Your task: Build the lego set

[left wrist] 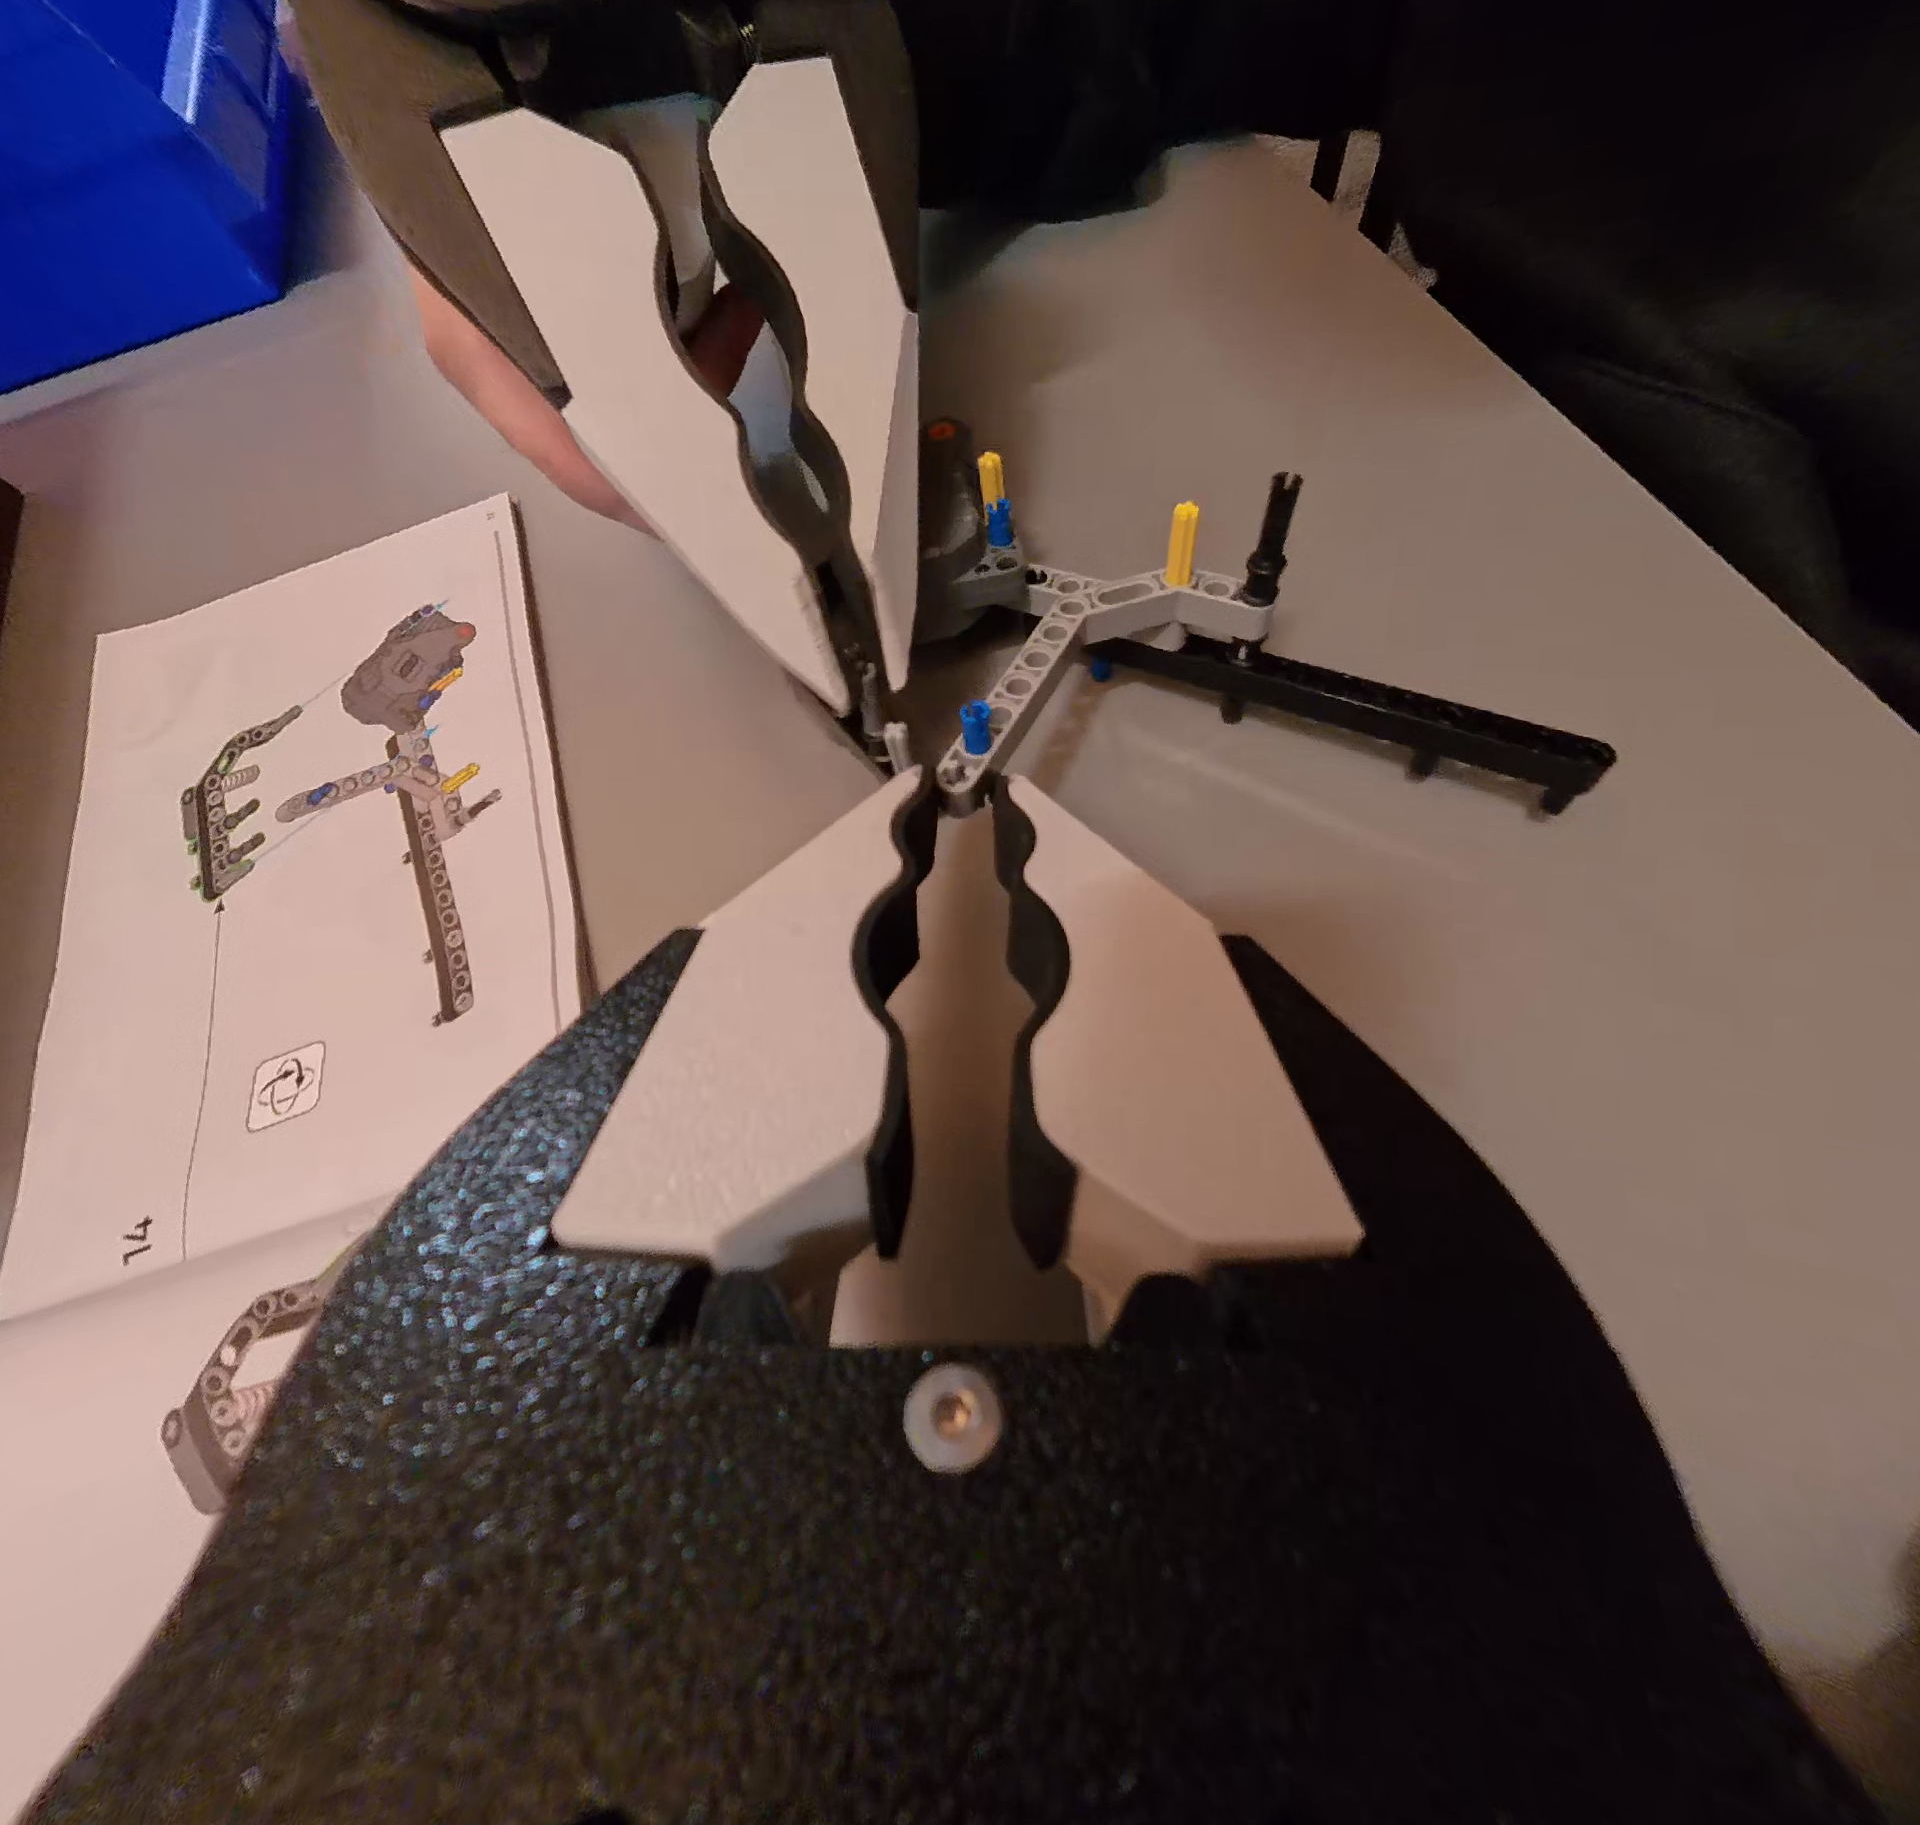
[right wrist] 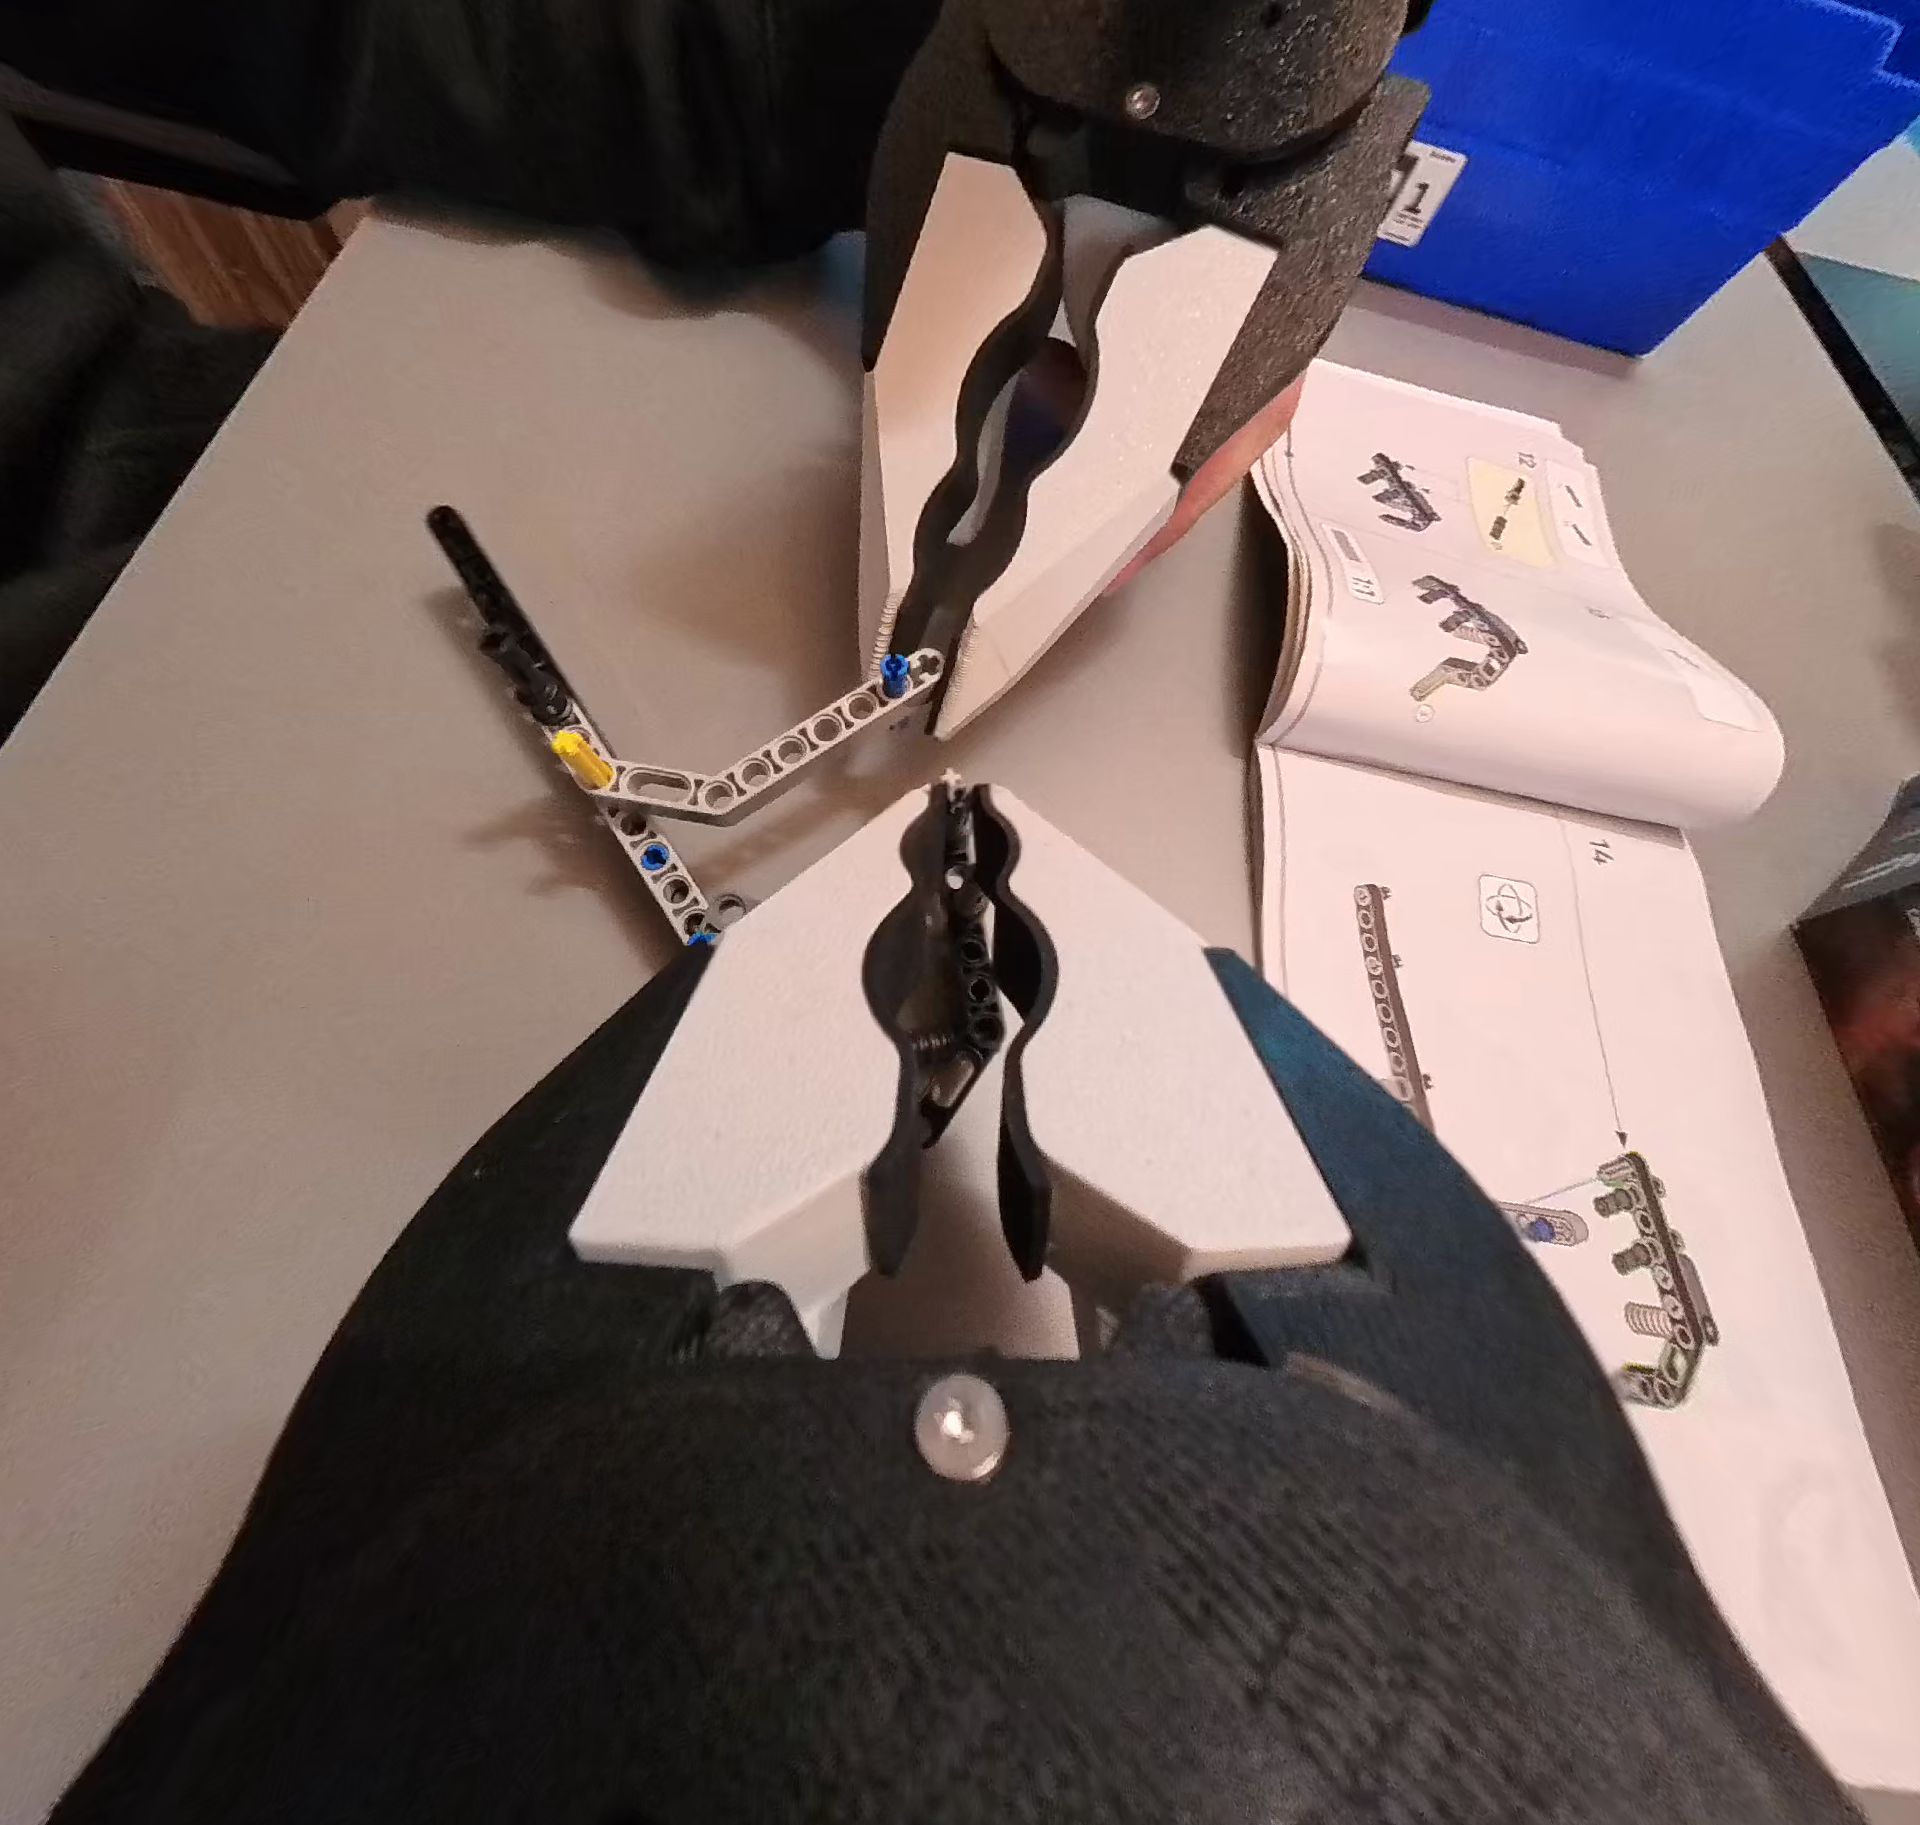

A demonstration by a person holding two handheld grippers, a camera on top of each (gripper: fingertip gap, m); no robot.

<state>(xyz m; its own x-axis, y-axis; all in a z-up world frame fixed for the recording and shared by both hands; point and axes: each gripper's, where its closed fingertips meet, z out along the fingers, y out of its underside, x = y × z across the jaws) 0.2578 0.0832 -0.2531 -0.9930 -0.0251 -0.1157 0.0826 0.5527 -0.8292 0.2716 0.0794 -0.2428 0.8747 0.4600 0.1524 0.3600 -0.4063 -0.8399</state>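
Note:
A grey angled beam (left wrist: 1049, 653) is joined to a long black beam (left wrist: 1351, 695) that lies on the grey table (left wrist: 1351, 1048). Yellow axles (left wrist: 1182, 539), blue pins (left wrist: 972, 726) and a black pin stand up from it, and a dark grey block (left wrist: 951, 528) sits at its far end. My left gripper (left wrist: 961, 793) is shut on the free end of the grey angled beam (right wrist: 790, 747). My right gripper (right wrist: 961, 799) is shut on a small black beam with pins (right wrist: 961, 986). Its tip is close beside the left gripper's tip (right wrist: 920, 669).
An open instruction booklet (left wrist: 312, 840) lies beside the build; it also shows in the right wrist view (right wrist: 1507, 944). A blue bin (right wrist: 1662, 113) stands behind it. A grey bent part (left wrist: 223, 1401) lies near the booklet. A dark box (right wrist: 1870, 996) sits at the edge. The tips of both grippers are at nearly the same place.

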